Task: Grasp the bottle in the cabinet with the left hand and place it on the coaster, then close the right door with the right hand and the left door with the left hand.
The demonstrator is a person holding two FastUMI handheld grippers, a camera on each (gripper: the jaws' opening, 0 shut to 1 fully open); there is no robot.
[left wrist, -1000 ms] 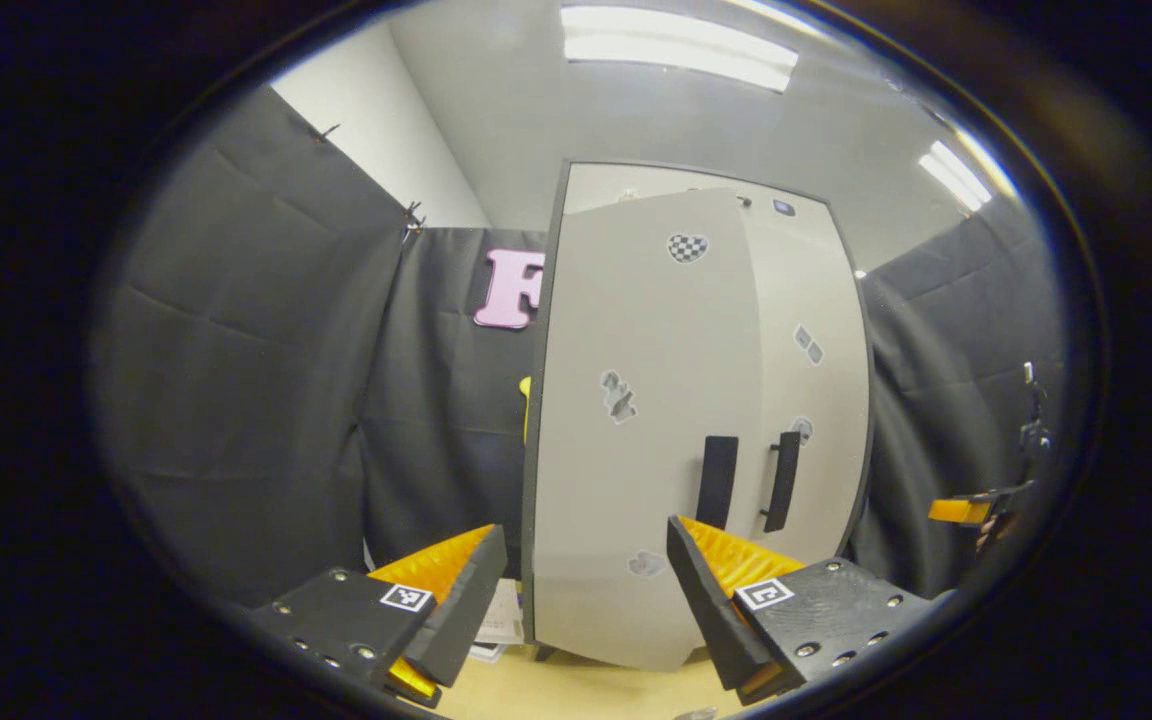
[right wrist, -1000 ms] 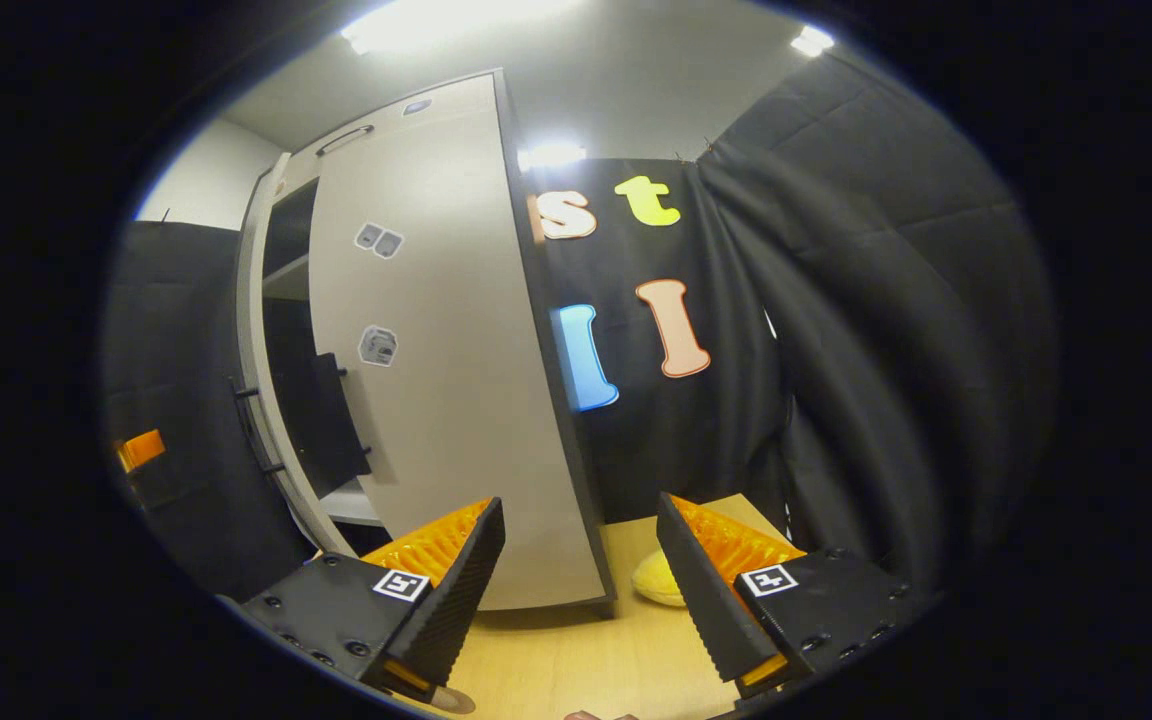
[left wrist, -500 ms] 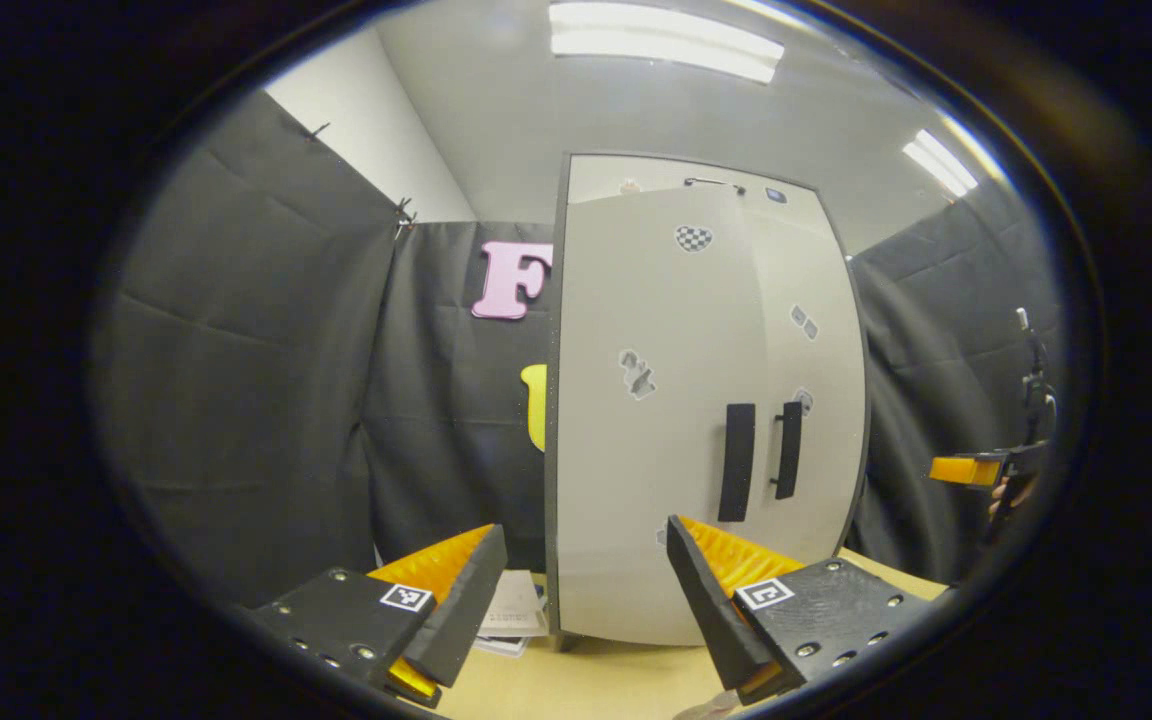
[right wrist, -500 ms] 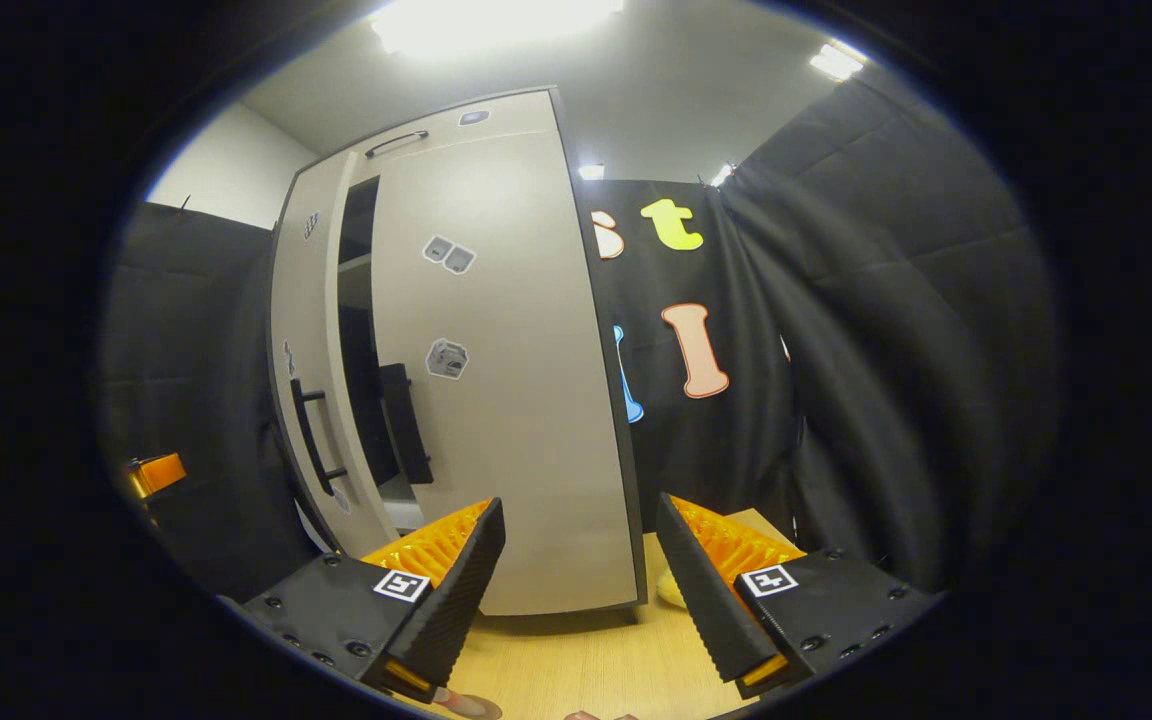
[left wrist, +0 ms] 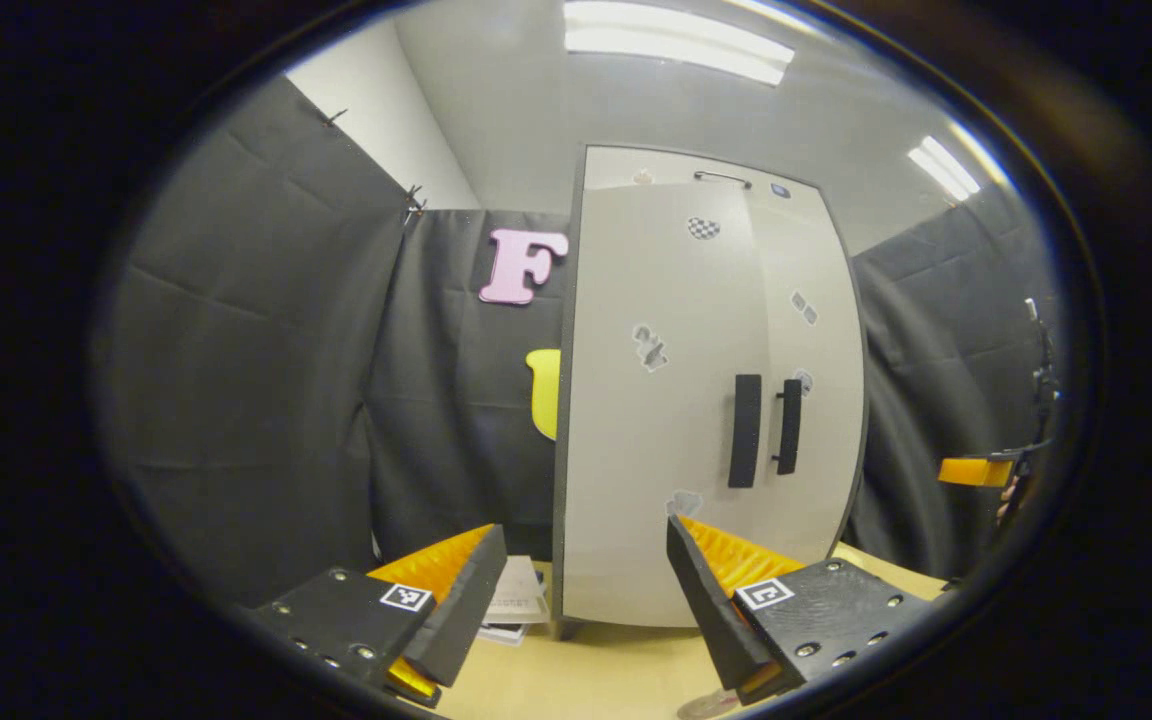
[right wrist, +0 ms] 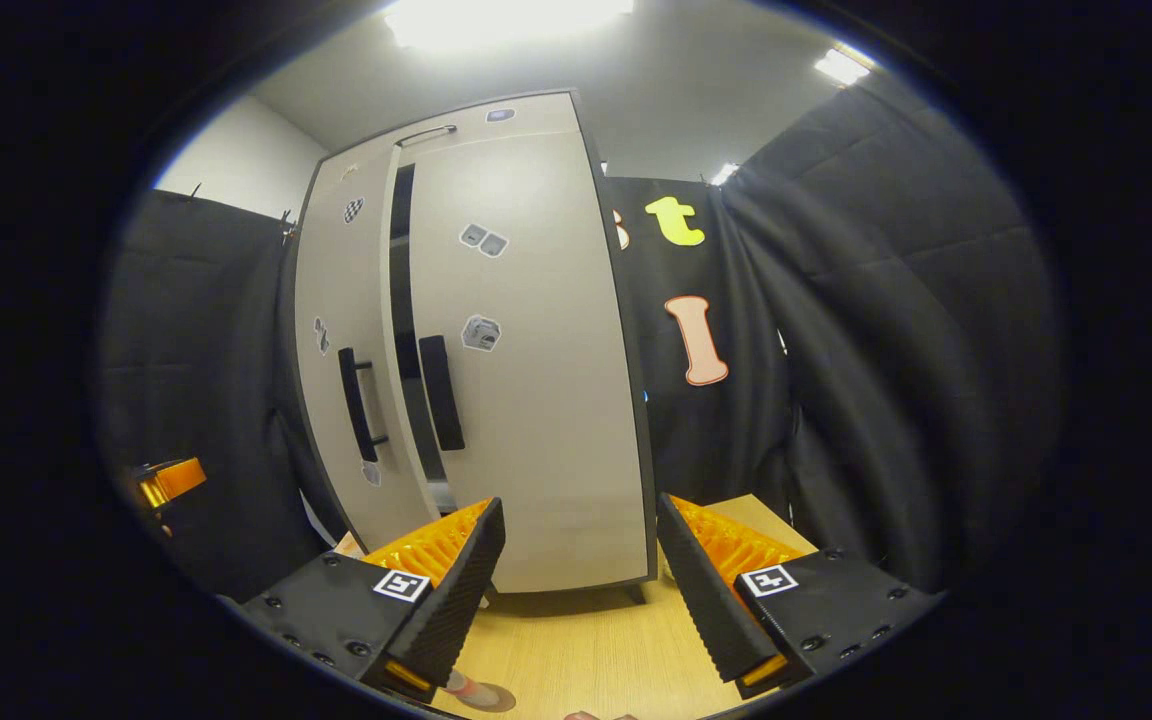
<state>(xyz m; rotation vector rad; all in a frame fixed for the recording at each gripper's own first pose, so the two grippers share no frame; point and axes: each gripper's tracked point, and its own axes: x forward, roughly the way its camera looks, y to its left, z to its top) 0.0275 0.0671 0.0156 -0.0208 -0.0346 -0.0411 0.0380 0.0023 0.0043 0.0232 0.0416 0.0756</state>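
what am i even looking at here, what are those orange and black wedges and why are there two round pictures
Each round picture comes from a fisheye camera riding on a hand-held gripper; a person holds one in each hand, there is no robot arm. The orange-and-black wedges at the bottom are that gripper's own two fingers. In the left gripper view the left gripper is open and holds nothing; in the right gripper view the right gripper is open and empty too. Both face a pale cabinet standing on a wooden table, with black cloth behind. From the left the two doors look shut; from the right a dark gap shows between them, so the right door is not quite closed. The orange bit at the edge is the other gripper, farther off.
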